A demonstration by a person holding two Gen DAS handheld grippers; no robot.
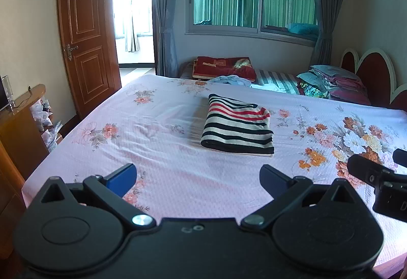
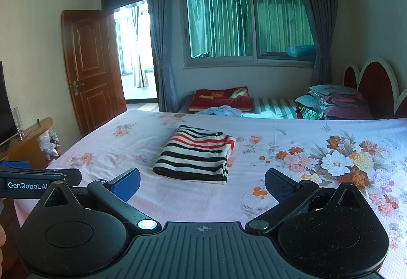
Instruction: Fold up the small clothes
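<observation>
A folded striped garment (image 1: pixel 237 126), black, white and red, lies flat on the pink floral bed sheet (image 1: pixel 157 141); it also shows in the right wrist view (image 2: pixel 197 154). My left gripper (image 1: pixel 198 177) is open and empty, held above the sheet short of the garment. My right gripper (image 2: pixel 202 183) is open and empty, close in front of the garment's near edge. The right gripper's side shows at the right edge of the left wrist view (image 1: pixel 376 174).
A light blue cloth (image 1: pixel 227 80) lies at the bed's far edge. Beyond it is a second bed with a red blanket (image 1: pixel 223 66) and a pile of bedding (image 1: pixel 330 83). A wooden door (image 1: pixel 86 39) stands open at left, beside a wooden cabinet (image 1: pixel 20 121).
</observation>
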